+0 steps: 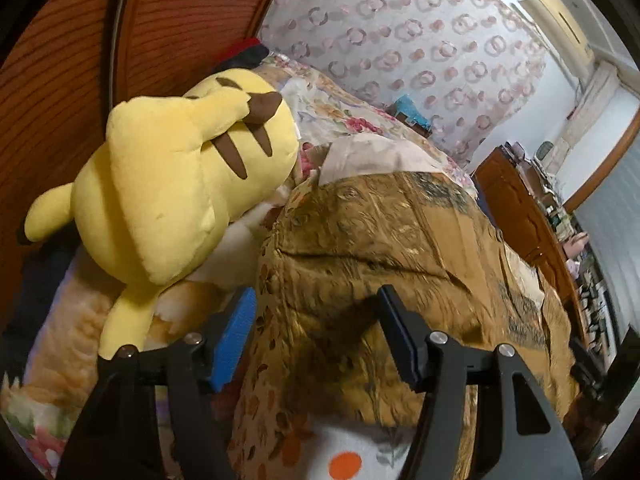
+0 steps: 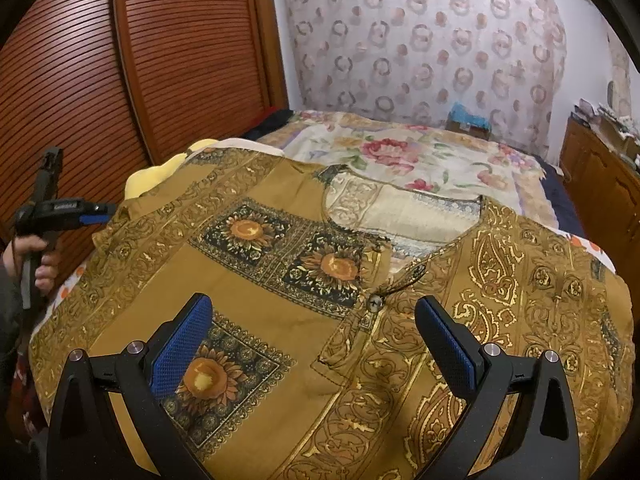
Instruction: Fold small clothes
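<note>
The mustard patterned blouse lies spread face up on the bed, light, limp and probably slippery, so the side edge by the sleeve looks the best hold. The left gripper, jaws apart, straddles that edge beside a yellow plush toy. The right gripper hangs open over the buttoned front, touching nothing.

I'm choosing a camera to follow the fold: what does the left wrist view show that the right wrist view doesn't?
Only the left wrist view: the whole yellow plush toy beside the garment's edge, and the open left gripper over that edge.

Only the right wrist view: the garment's front, its button and neckline, and the open right gripper.

Both: the brown patterned garment on the floral bedspread.
</note>
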`<state>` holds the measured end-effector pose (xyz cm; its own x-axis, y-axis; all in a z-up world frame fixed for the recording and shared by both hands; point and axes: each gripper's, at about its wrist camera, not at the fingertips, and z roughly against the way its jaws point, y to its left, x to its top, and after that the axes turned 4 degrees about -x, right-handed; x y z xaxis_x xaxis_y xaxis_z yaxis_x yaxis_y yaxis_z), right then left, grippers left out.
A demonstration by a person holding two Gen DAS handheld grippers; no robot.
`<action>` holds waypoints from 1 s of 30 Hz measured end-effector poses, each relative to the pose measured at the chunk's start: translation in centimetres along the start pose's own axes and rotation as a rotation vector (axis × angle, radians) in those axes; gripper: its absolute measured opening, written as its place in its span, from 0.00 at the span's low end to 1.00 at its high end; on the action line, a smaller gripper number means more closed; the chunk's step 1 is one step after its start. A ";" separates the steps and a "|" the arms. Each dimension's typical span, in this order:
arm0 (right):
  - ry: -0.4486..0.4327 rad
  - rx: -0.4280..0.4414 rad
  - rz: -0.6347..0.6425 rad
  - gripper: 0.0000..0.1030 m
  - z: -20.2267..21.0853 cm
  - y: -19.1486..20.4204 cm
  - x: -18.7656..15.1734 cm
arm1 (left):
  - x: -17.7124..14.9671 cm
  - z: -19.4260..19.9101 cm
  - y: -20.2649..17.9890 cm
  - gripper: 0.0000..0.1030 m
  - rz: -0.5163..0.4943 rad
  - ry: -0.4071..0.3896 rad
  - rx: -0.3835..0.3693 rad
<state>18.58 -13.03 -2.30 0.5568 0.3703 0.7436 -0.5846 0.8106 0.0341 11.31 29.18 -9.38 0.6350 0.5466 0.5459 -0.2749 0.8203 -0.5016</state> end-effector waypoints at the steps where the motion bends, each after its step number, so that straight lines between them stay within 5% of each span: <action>1: 0.002 0.001 -0.002 1.00 0.0 -0.1 0.0 | 0.2 -0.2 0.1 0.60 0.002 0.004 -0.010; 9: 0.001 0.002 -0.021 1.00 0.1 -0.8 -0.1 | 0.7 -1.8 1.3 0.59 0.077 0.066 -0.105; 11: -0.003 0.003 -0.021 1.00 0.2 -0.9 -0.1 | 0.7 -1.5 1.1 0.29 0.071 0.066 -0.112; 14: -0.011 0.002 -0.022 1.00 0.5 -1.0 -0.1 | 0.8 -0.8 -0.2 0.08 0.007 0.061 -0.083; 16: -0.014 0.002 -0.027 1.00 0.6 -1.0 0.0 | 1.1 -0.3 -1.3 0.04 -0.043 0.044 -0.041; 22: -0.023 0.001 -0.030 1.00 0.8 -1.2 -0.1 | 1.4 2.3 -5.9 0.01 -0.208 -0.031 0.048; 30: -0.051 -0.021 -0.038 1.00 2.2 -1.5 -0.2 | 2.5 3.9 -15.9 0.01 -0.436 -0.063 -0.059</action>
<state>18.06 -15.36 -1.02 0.5472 0.3155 0.7752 -0.5506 0.8333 0.0495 14.47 18.13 2.54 0.6366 0.1621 0.7540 0.0520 0.9664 -0.2516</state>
